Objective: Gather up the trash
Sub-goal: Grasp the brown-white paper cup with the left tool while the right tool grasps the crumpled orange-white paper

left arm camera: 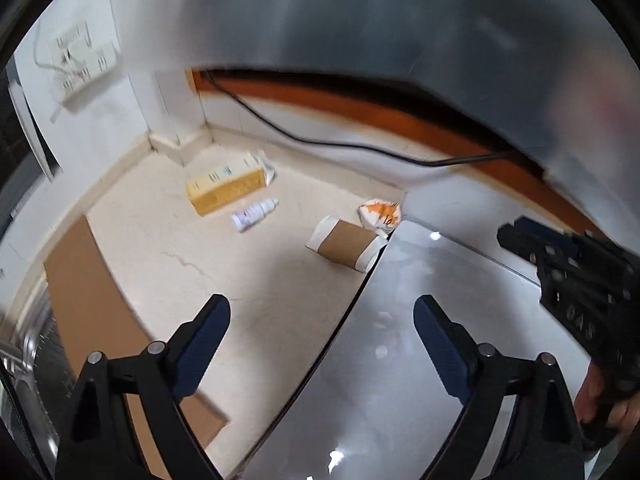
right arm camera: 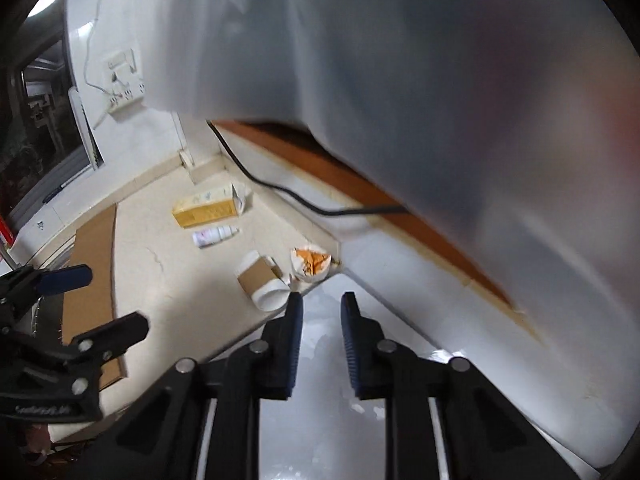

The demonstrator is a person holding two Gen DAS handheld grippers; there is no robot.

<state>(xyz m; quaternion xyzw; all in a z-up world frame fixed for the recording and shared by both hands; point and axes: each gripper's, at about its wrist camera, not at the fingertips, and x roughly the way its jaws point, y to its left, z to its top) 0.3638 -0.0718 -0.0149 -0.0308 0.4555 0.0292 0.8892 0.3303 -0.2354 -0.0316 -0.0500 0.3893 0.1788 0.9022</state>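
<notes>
Trash lies on a cream floor (left arm camera: pixel 168 256): a yellow carton (left arm camera: pixel 226 186), a small white bottle (left arm camera: pixel 253 214), a paper cup with a brown sleeve (left arm camera: pixel 344 244) on its side, and a crumpled orange-white wrapper (left arm camera: pixel 379 213). They also show in the right wrist view: carton (right arm camera: pixel 208 208), bottle (right arm camera: pixel 214 236), cup (right arm camera: pixel 262 280), wrapper (right arm camera: pixel 311 264). A translucent plastic bag (right arm camera: pixel 440 100) hangs close over both cameras. My left gripper (left arm camera: pixel 322 320) is open and empty above the floor. My right gripper (right arm camera: pixel 320 312) has its jaws a narrow gap apart with nothing visible between them, just short of the cup.
A flat cardboard sheet (left arm camera: pixel 88 300) lies on the floor at the left. A black cable (left arm camera: pixel 320 140) runs along the white wall under an orange-brown edge (left arm camera: pixel 360 108). A socket panel (left arm camera: pixel 80 64) is on the wall. A glossy grey surface (left arm camera: pixel 392 360) lies below the grippers.
</notes>
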